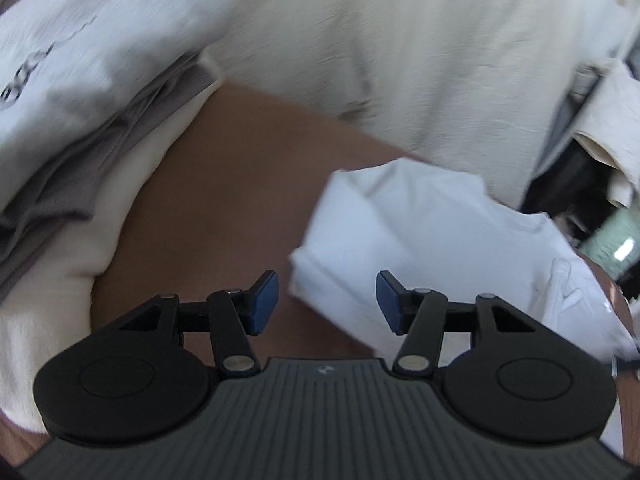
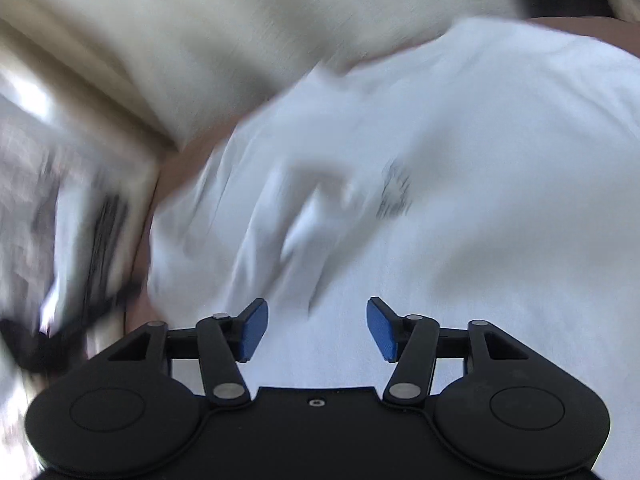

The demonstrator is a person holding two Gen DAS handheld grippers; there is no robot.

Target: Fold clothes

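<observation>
Brown worktop (image 1: 224,184), bare in the middle; a stack of folded clothes (image 1: 80,80) at its left. White shirt (image 1: 420,232) lies crumpled on it under both my tongs. Left tongs (image 1: 326,304) and right tongs (image 2: 317,330) both gape, nothing gripped.

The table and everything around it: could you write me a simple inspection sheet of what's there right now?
Surface: brown table, bare in the middle.
Job's things: white T-shirt lying rumpled, faint print on it; cream shirt spread behind it.
Clutter: stack of folded clothes at the left, grey and cream layers.
Grippers: left gripper open and holding nothing, at the T-shirt's edge; right gripper open over the T-shirt, nothing pinched.
Cables: nothing seen.
Surroundings: blurred, dark shapes at the edges; cannot tell what.
</observation>
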